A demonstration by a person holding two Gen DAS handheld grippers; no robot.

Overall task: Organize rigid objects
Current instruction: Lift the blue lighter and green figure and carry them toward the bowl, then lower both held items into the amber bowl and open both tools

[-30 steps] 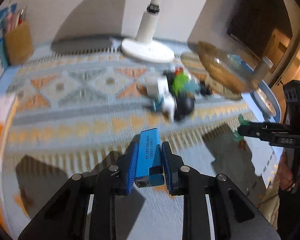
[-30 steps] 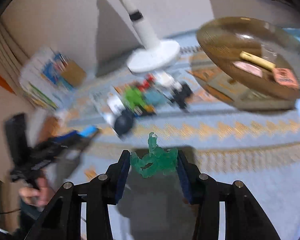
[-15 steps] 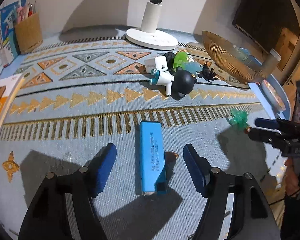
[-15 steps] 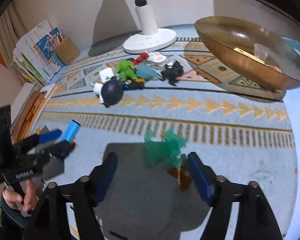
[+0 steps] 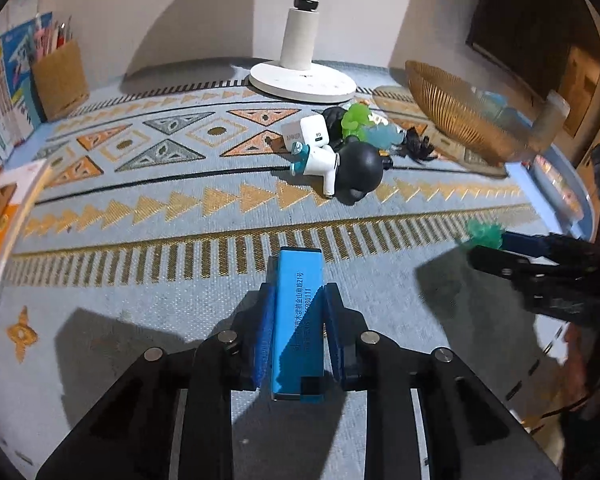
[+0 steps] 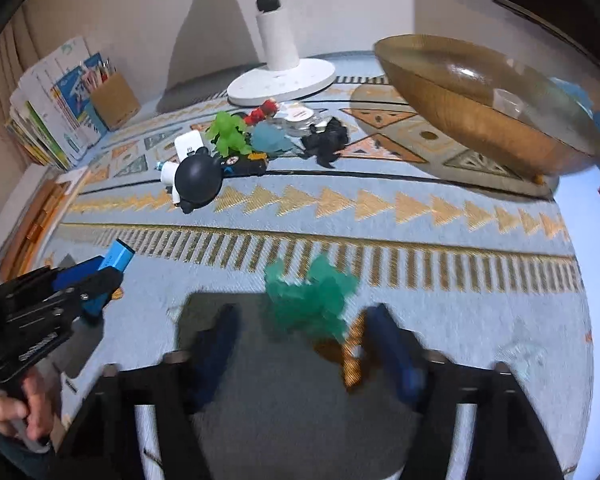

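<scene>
Meanwhile, the left gripper (image 5: 296, 332) clamps a blue battery (image 5: 298, 320) above the rug (image 5: 140, 216); the right gripper (image 6: 304, 344), jaws spread, frames a teal toy (image 6: 312, 300) lying at 12 o'clock.

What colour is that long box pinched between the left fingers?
Bright blue box with dark printed text, clearest in the left wrist view.

Motion blur is smearing the right gripper (image 6: 304, 344) and the green figure (image 6: 312, 300), obscuring any contact.
</scene>
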